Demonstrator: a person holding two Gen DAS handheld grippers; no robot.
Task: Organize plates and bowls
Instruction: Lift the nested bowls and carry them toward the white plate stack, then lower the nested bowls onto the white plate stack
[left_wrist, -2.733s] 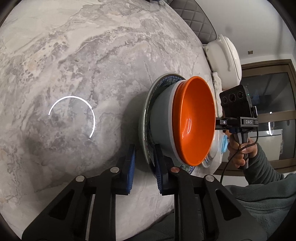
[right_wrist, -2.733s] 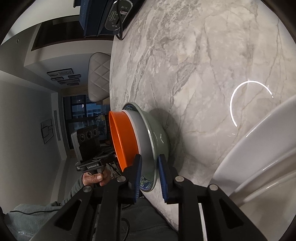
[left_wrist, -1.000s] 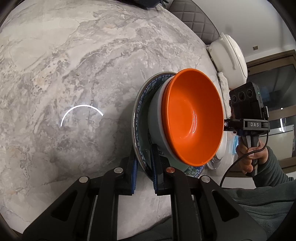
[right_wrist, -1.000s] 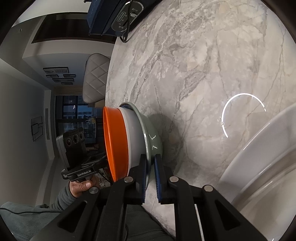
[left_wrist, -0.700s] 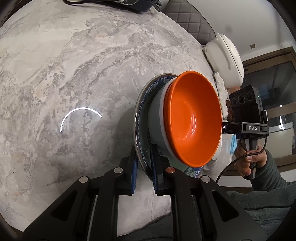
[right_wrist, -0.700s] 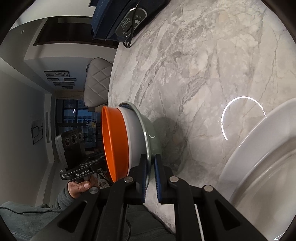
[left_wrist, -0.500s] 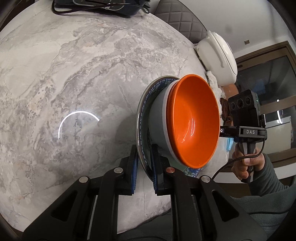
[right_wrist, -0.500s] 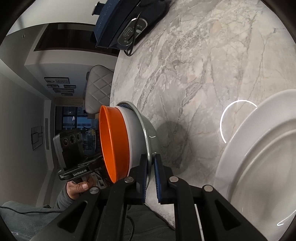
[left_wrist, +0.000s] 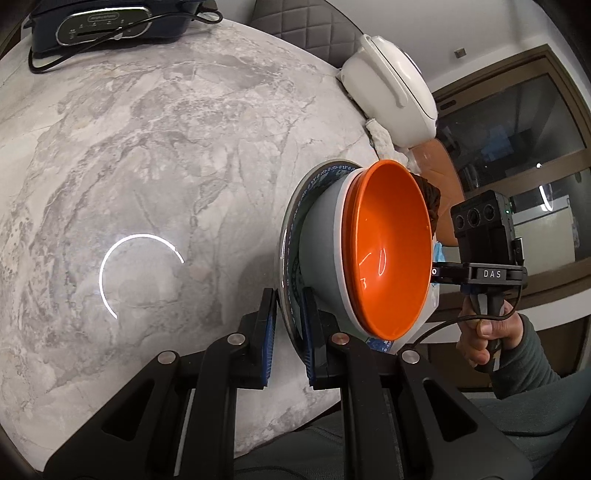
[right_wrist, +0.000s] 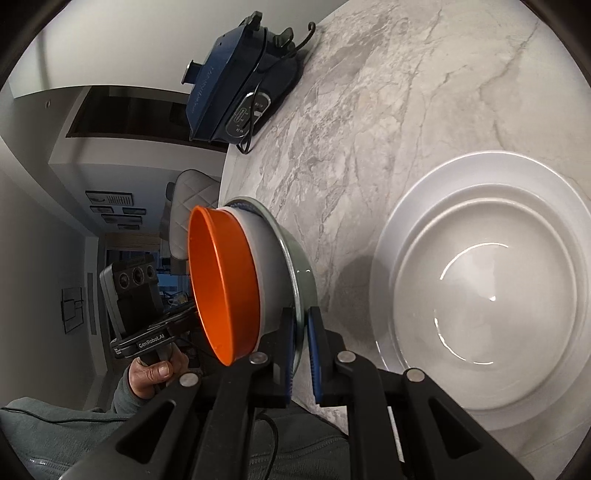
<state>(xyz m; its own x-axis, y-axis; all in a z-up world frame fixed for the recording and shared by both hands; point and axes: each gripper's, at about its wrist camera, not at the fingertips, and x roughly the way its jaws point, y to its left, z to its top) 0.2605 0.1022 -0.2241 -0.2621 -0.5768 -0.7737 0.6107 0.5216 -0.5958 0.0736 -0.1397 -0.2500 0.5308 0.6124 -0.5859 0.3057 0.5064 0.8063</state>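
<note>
A blue-patterned plate (left_wrist: 295, 229) carries a grey bowl (left_wrist: 323, 251) with an orange bowl (left_wrist: 391, 251) nested in it. My left gripper (left_wrist: 288, 325) is shut on the plate's near rim, and my right gripper (right_wrist: 300, 343) is shut on the opposite rim (right_wrist: 295, 280). The stack (right_wrist: 225, 280) is held above the marble table (left_wrist: 147, 166). A large white plate (right_wrist: 480, 288) lies on the table to the right in the right wrist view.
A dark blue electric grill (left_wrist: 103, 26) with a cord sits at the table's far edge, also in the right wrist view (right_wrist: 236, 88). A white rice cooker (left_wrist: 391, 81) stands at the far right. Padded chairs (right_wrist: 188, 206) stand behind the table.
Both grippers closed on the plate's rims and lifted the stack off the table. The stack moved up and towards the white plate, which now shows fully.
</note>
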